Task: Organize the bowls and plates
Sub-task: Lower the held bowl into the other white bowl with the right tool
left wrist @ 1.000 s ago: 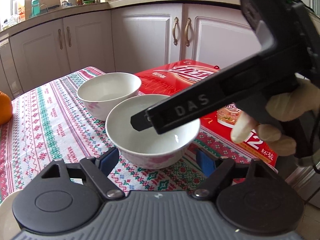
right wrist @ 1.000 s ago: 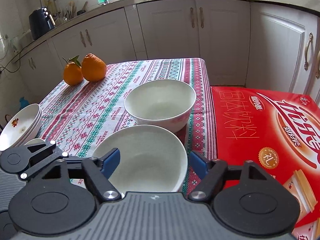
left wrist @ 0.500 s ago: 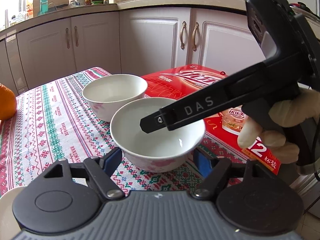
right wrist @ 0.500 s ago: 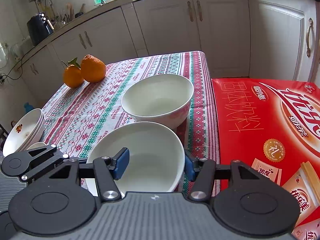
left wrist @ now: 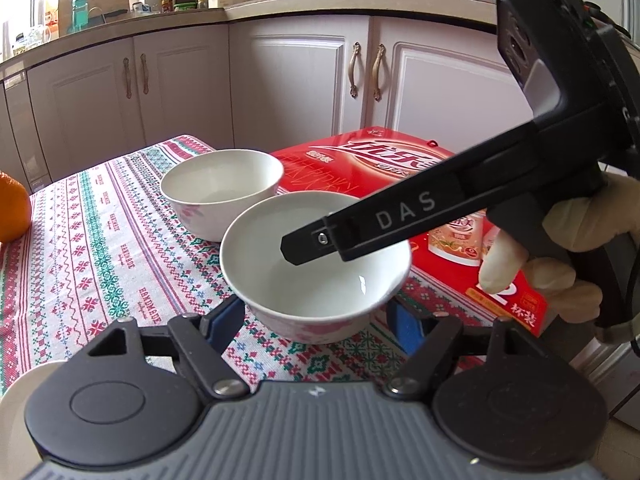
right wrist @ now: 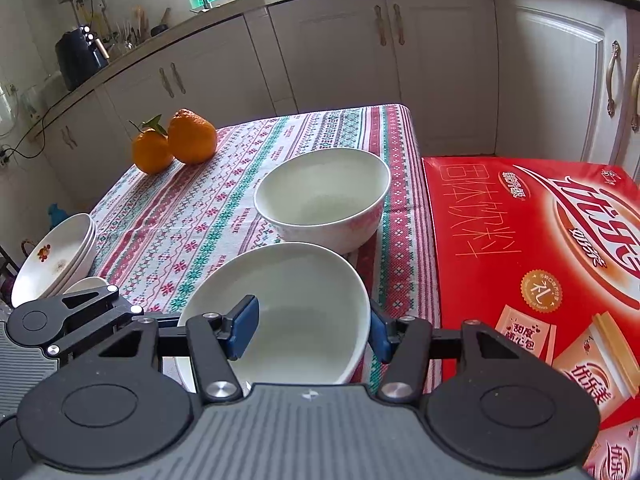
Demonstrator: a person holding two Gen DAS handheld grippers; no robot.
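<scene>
Two white bowls stand on the patterned tablecloth. The far bowl [left wrist: 222,188] [right wrist: 324,204] is untouched. My left gripper [left wrist: 316,320] has the near bowl [left wrist: 316,276] [right wrist: 288,296] between its blue pads, which sit against its lower sides. My right gripper [right wrist: 311,330] is shut on the same bowl, its left pad inside and its right pad against the outer right wall. In the left wrist view one black finger [left wrist: 380,216] of the right gripper reaches over the rim, and a gloved hand [left wrist: 576,224] holds it. The other finger is hidden.
A red carton [right wrist: 540,248] [left wrist: 360,160] lies just right of the bowls. A stack of white plates [right wrist: 56,264] sits at the table's left edge. Two oranges [right wrist: 176,140] rest at the far left. White cabinets stand behind the table.
Both grippers' jaws have narrowed around the near bowl. The right gripper's left pad has moved in over the bowl's inside. Neither bowl has shifted noticeably.
</scene>
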